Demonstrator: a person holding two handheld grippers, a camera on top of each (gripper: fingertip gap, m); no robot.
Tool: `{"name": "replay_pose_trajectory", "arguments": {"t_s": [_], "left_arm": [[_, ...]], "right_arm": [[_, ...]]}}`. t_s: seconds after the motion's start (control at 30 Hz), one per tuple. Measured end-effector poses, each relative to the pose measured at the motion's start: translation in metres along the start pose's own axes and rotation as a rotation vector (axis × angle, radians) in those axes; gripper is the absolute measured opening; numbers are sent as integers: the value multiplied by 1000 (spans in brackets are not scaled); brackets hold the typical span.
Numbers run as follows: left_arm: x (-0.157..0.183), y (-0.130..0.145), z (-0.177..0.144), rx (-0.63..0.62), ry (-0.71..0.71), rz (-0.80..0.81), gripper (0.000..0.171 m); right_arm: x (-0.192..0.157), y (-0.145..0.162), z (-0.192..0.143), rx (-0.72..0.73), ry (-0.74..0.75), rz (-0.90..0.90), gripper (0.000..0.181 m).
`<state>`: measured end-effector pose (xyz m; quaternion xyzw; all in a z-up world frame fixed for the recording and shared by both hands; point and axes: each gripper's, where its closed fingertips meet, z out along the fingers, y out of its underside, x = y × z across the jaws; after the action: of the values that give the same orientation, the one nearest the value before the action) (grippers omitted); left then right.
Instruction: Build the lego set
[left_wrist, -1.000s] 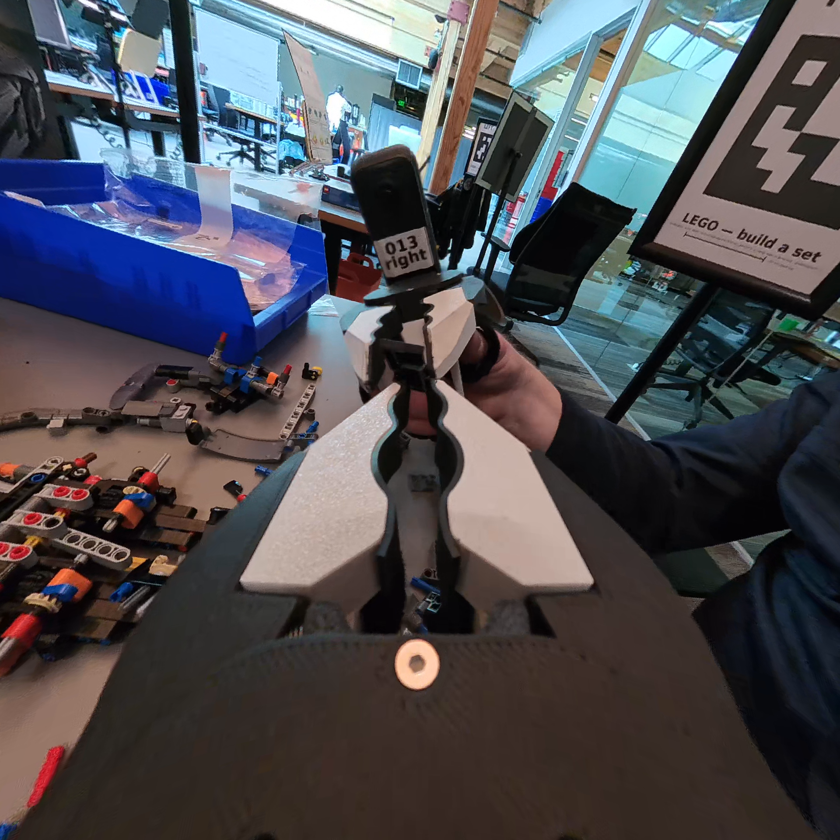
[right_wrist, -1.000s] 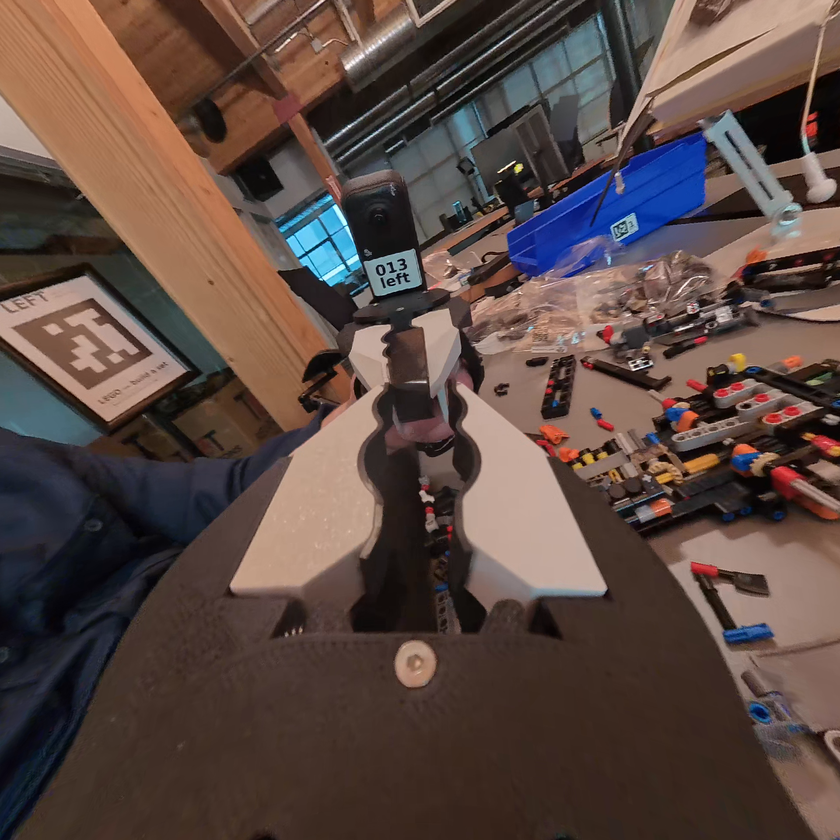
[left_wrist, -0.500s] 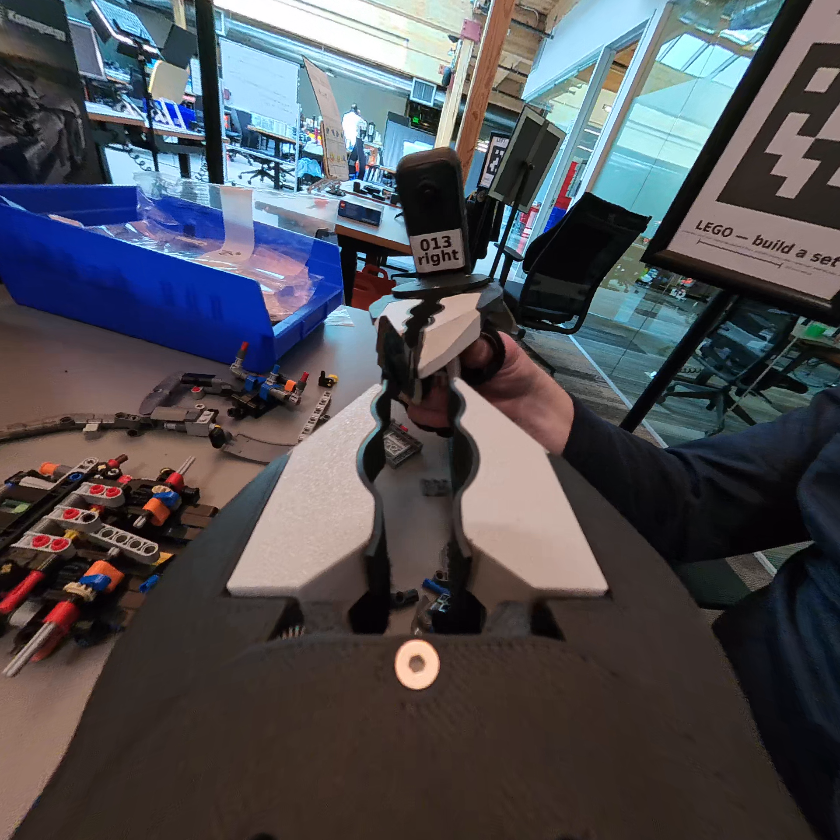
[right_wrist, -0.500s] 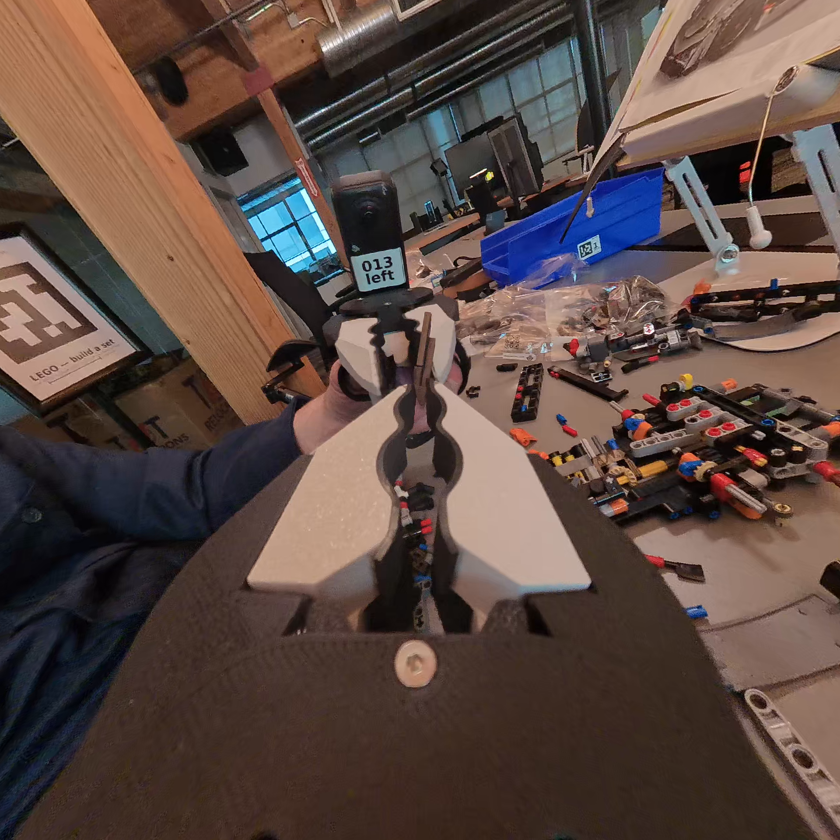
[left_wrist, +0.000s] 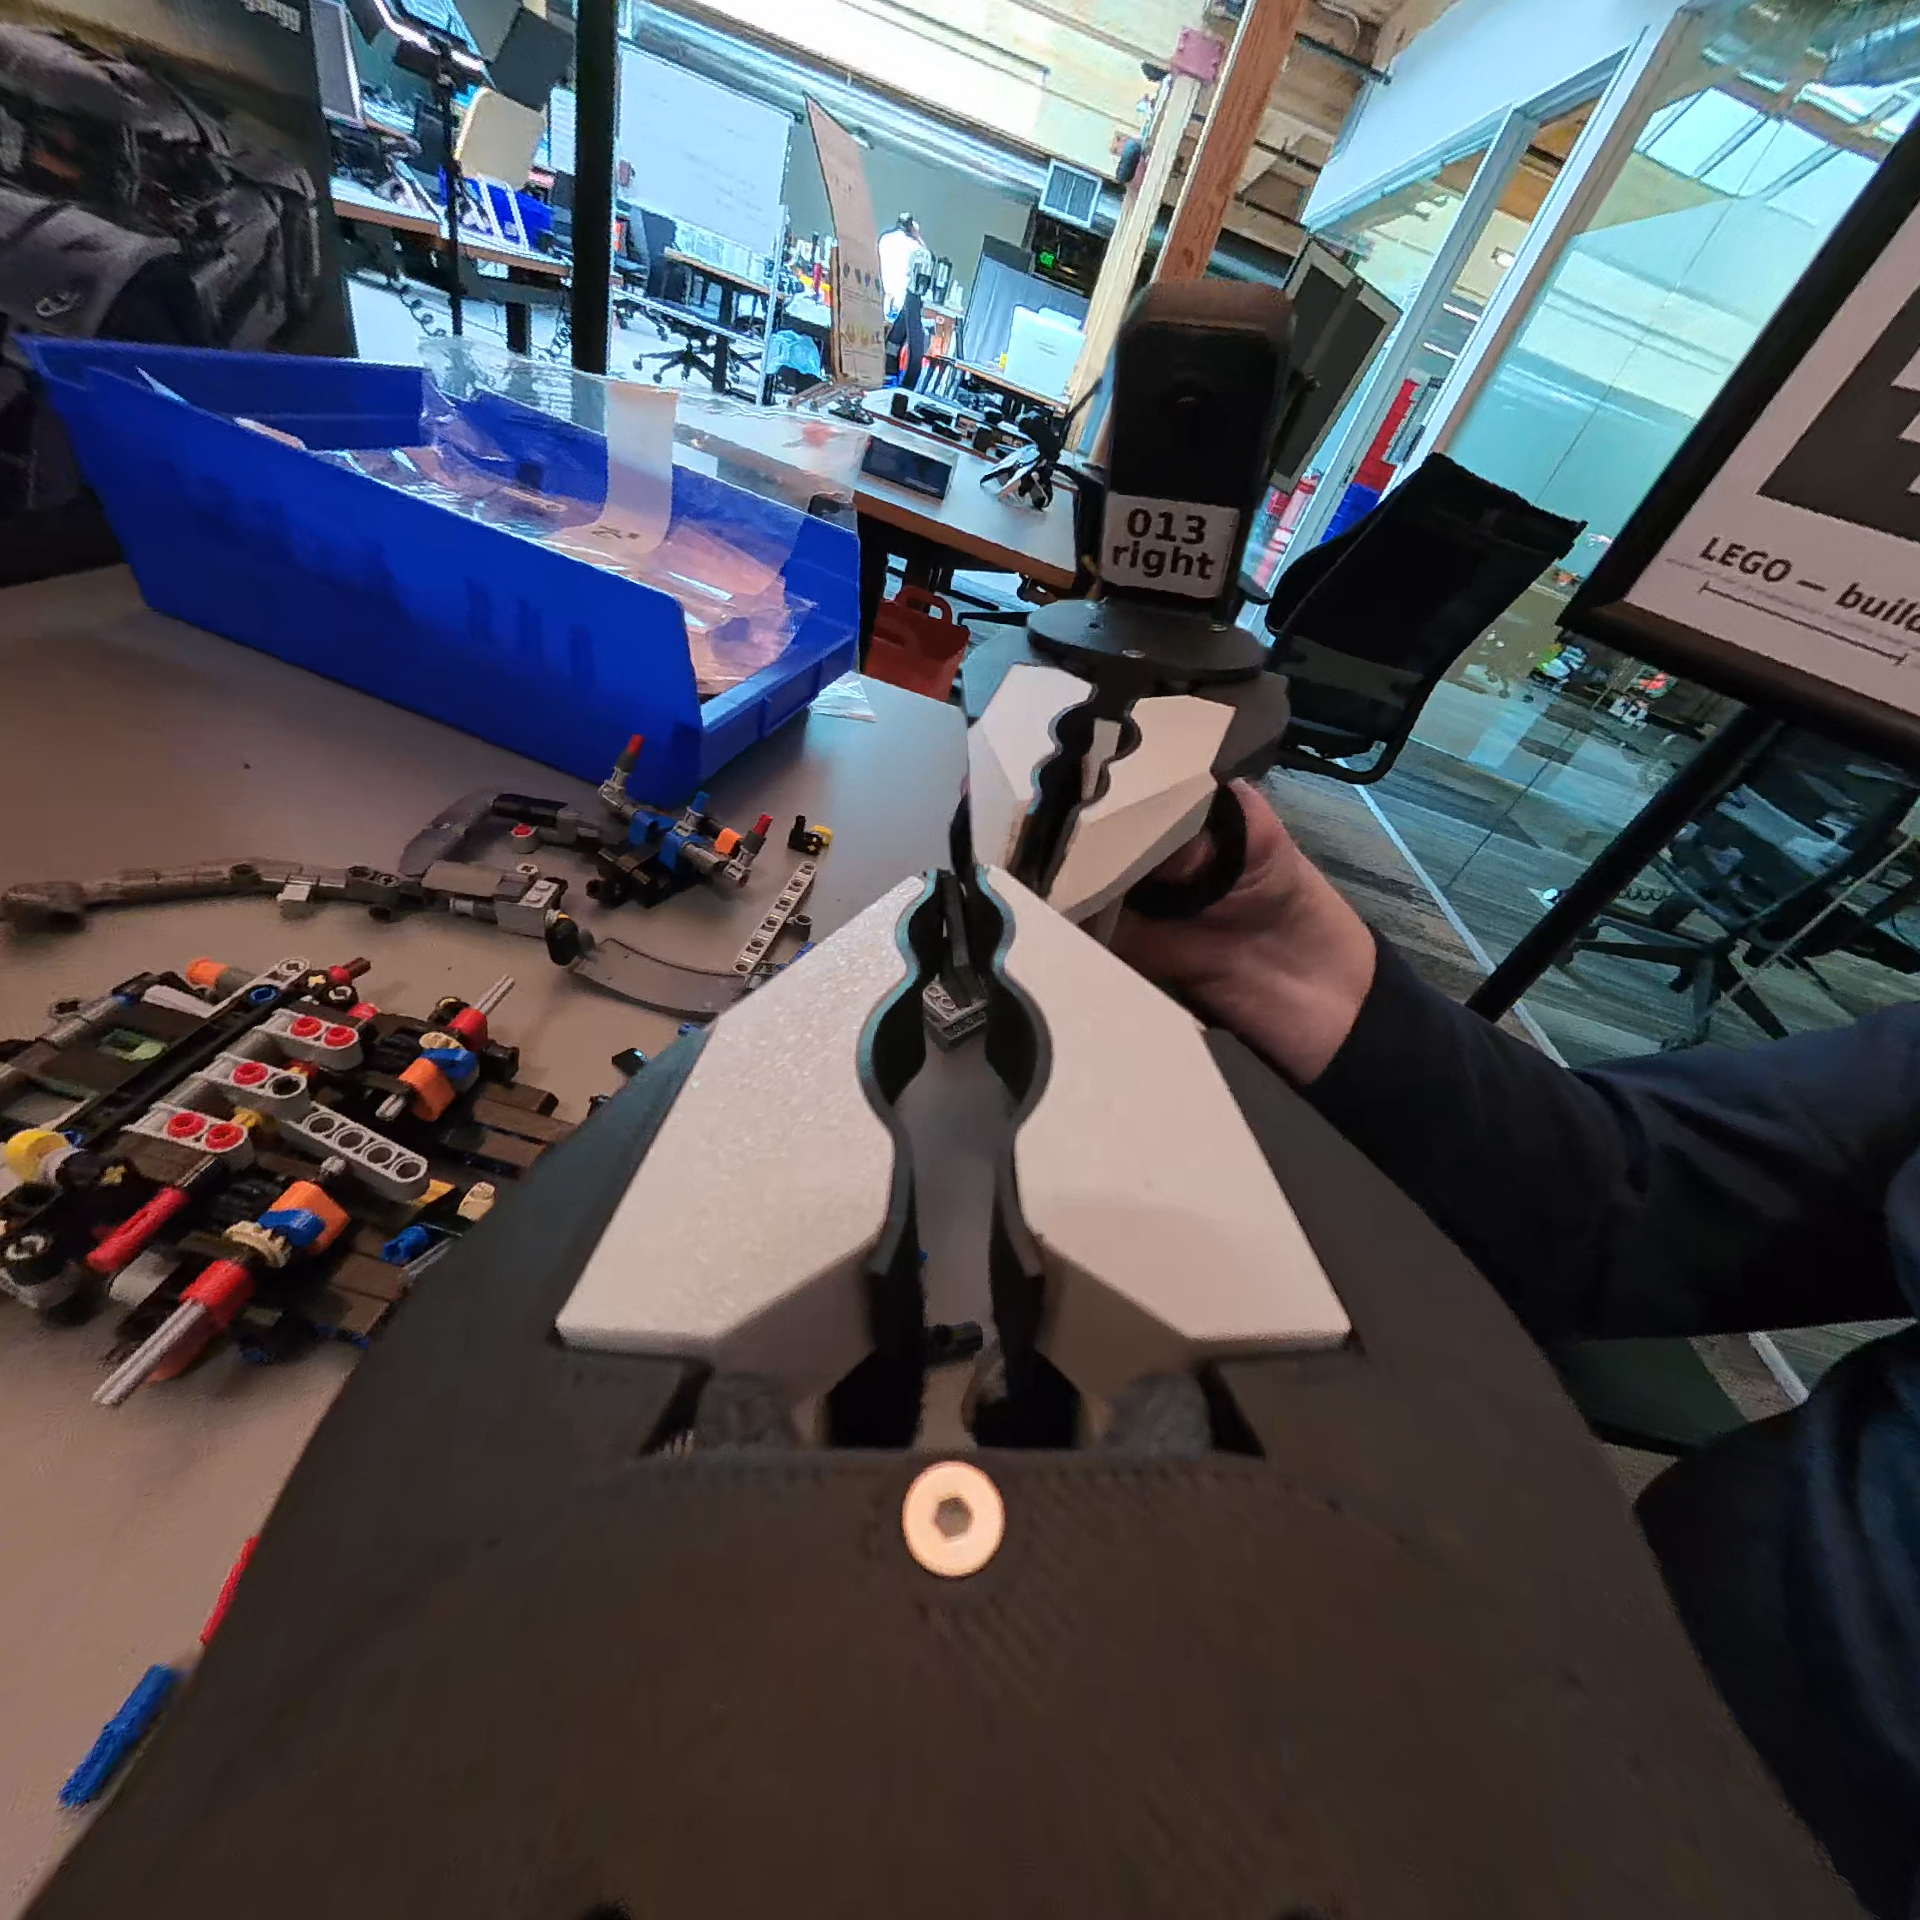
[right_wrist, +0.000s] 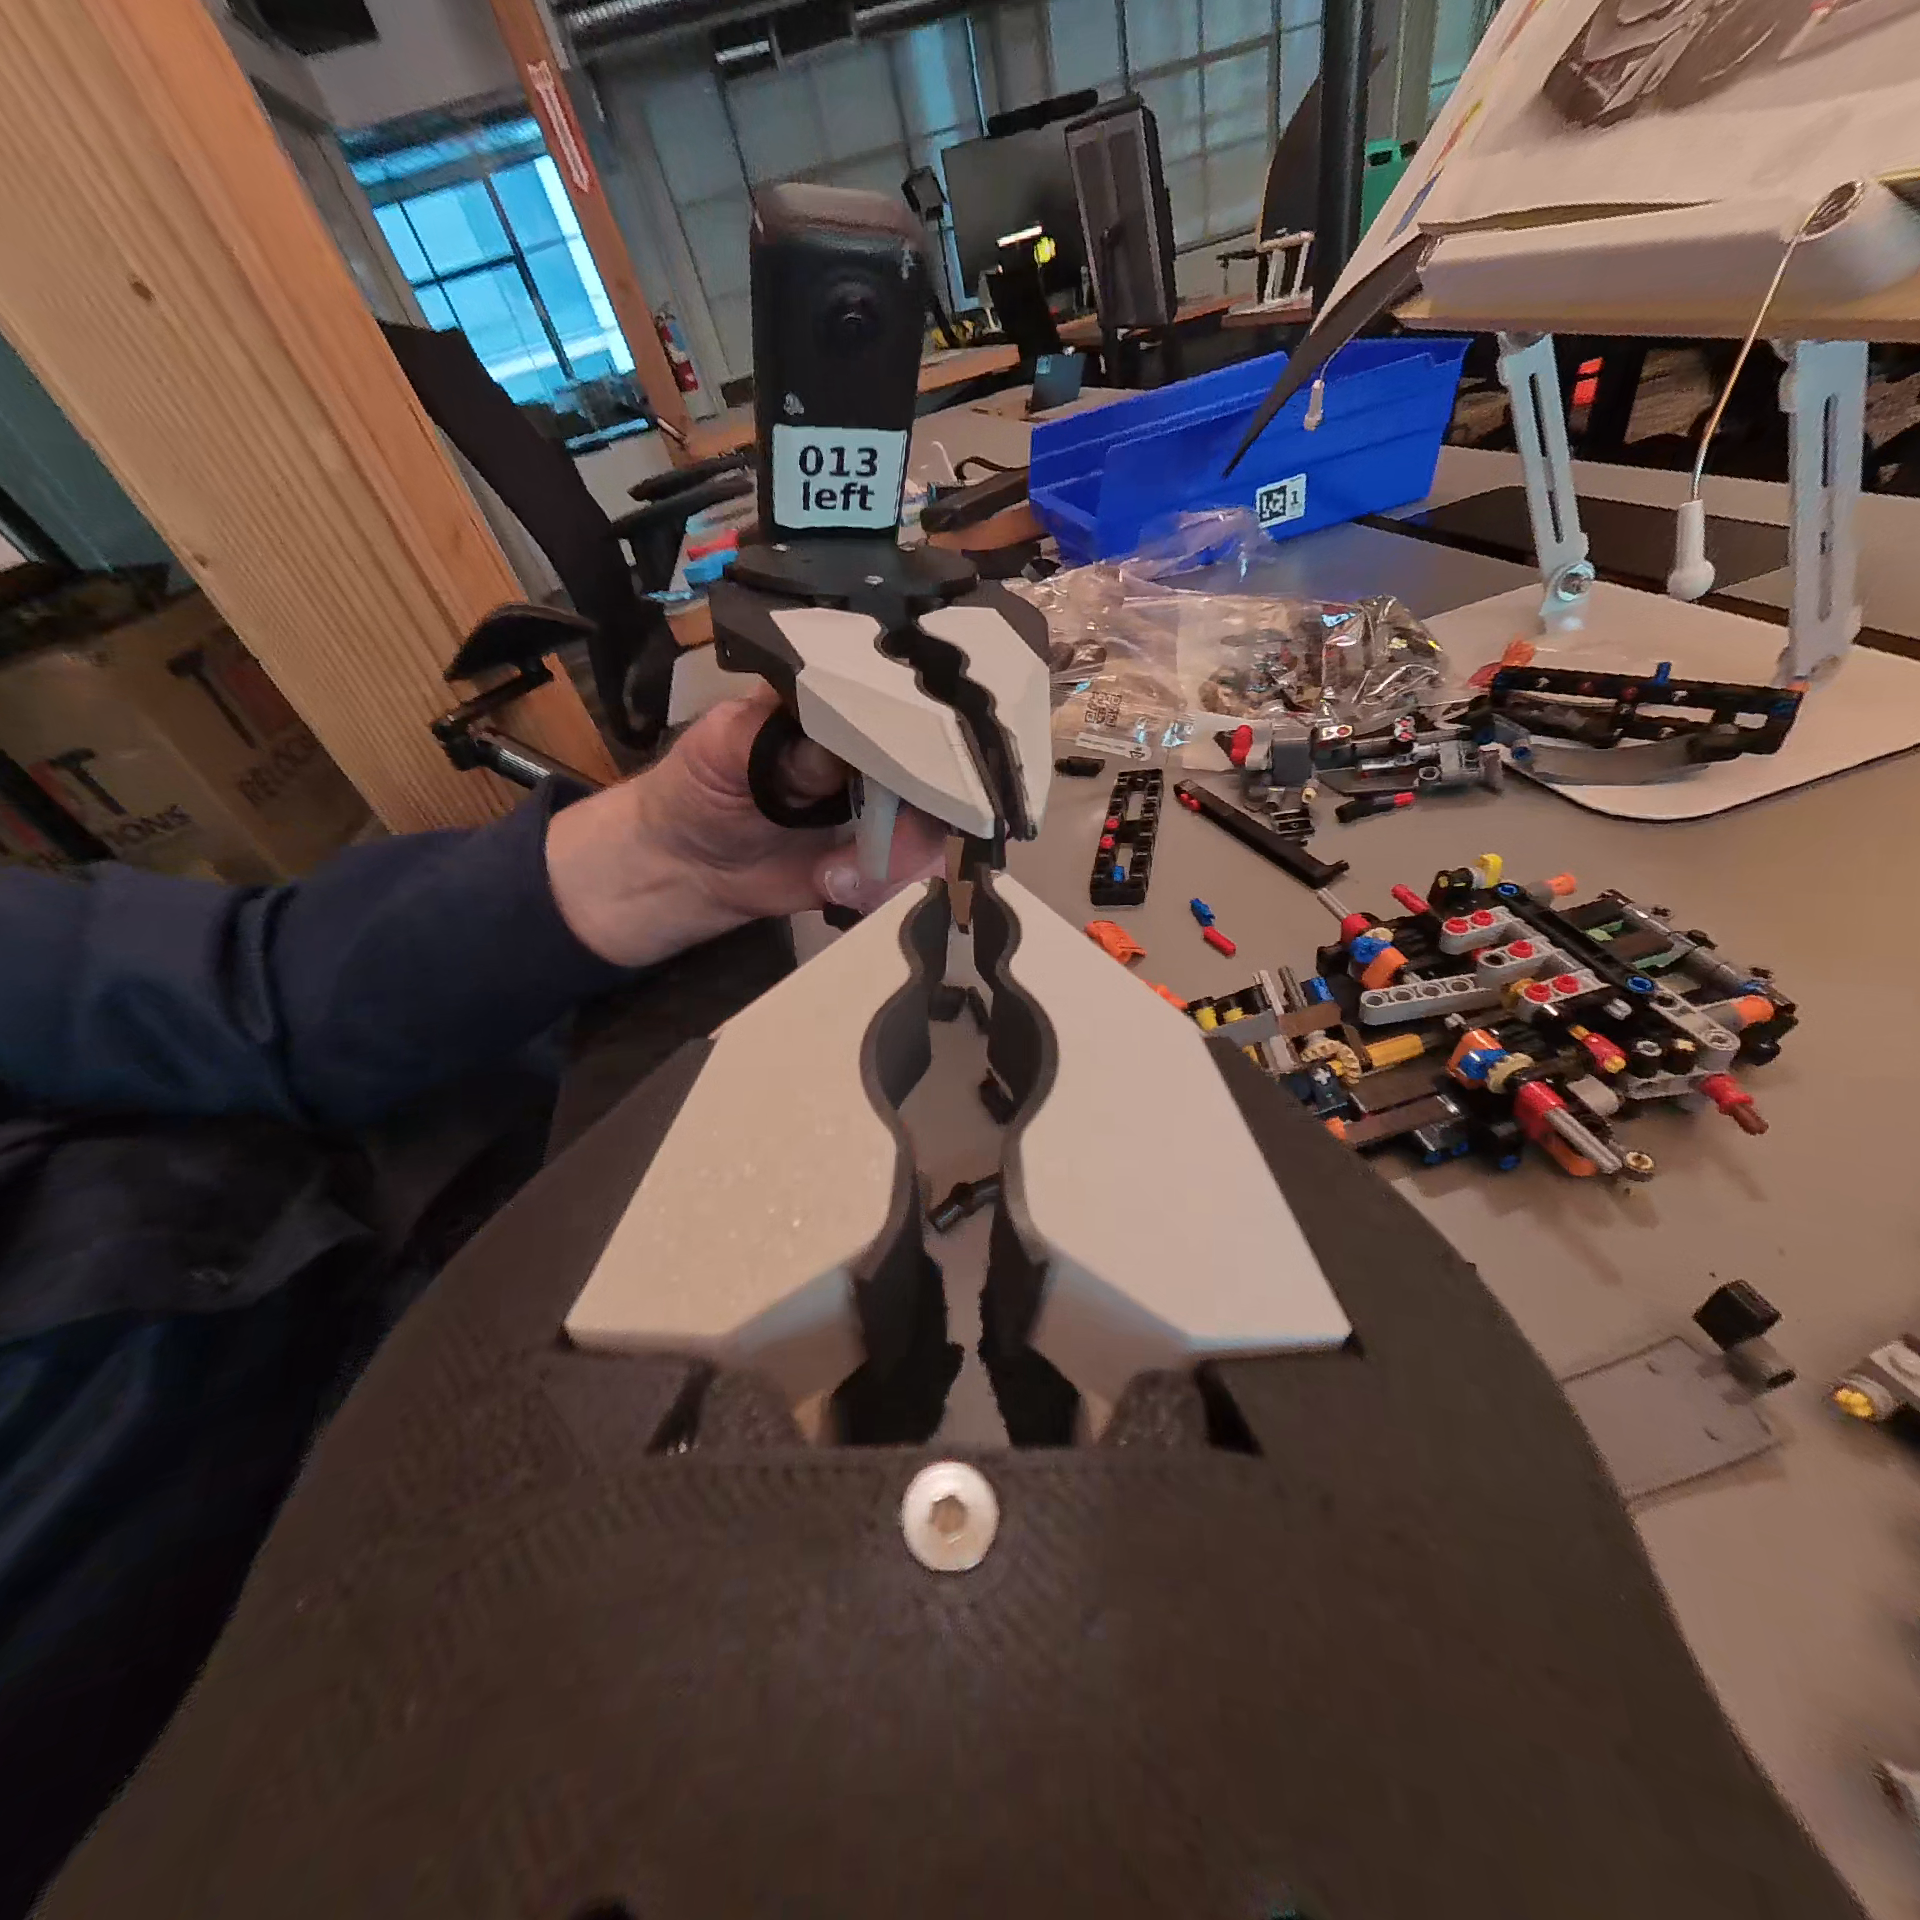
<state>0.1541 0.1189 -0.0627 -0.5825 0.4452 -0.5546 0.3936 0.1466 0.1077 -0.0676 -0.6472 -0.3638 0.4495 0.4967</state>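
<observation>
My left gripper (left_wrist: 951, 896) and my right gripper (right_wrist: 957, 891) meet tip to tip above the grey table's near edge. Both look shut on the same thin dark flat Lego piece (left_wrist: 954, 914), seen edge-on; it also shows in the right wrist view (right_wrist: 964, 896). The right gripper (left_wrist: 1029, 847) faces me in the left wrist view, tilted, with a hand on its grip. The left gripper (right_wrist: 1003, 821) faces me in the right wrist view. A small grey brick (left_wrist: 956, 1013) lies on the table below the tips. The large multicoloured Technic assembly (left_wrist: 260, 1122) (right_wrist: 1507, 1039) lies on the table.
A blue bin (left_wrist: 416, 582) holding clear bags stands at the back. A grey curved subassembly (left_wrist: 468, 883) and loose pins lie near it. Bags of parts (right_wrist: 1247, 644), a black frame (right_wrist: 1127, 831), another blue bin (right_wrist: 1247, 457) and an instruction book on a stand (right_wrist: 1662, 208) show. The grippers are tip to tip, or close to it. From either gripper's tips it is about 15 cm to the large multicoloured Technic assembly (left_wrist: 260, 1122). It turns up in the right wrist view (right_wrist: 1481, 958) as well.
Both grippers have drawn closer tip to tip and tilted against each other. The dark piece, seen broad side a second ago, now shows edge-on between both pairs of fingers.
</observation>
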Motion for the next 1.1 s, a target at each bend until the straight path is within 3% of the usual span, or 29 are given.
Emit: {"name": "replay_pose_trajectory", "arguments": {"t_s": [0.2, 0.47, 0.53, 0.63, 0.8, 1.1], "left_arm": [[-10, -1, -4, 12, -36, -35, 1], [-26, -5, -13, 54, -95, -92, 1], [-24, -4, -10, 46, -83, -93, 1], [-20, -3, -6, 44, -62, -99, 1], [-9, -2, 3, 35, -14, -85, 1], [4, -2, 11, 34, 47, -68, 1]], "right_arm": [[6, 3, 0, -17, 45, -16, 2], [40, 51, 0, -300, 240, -38, 2], [53, 61, -3, -366, 321, -39, 14], [45, 42, 0, -277, 307, -106, 22], [17, 18, 9, -107, 114, -22, 22], [7, 11, 7, -58, 34, 14, 4]]}}
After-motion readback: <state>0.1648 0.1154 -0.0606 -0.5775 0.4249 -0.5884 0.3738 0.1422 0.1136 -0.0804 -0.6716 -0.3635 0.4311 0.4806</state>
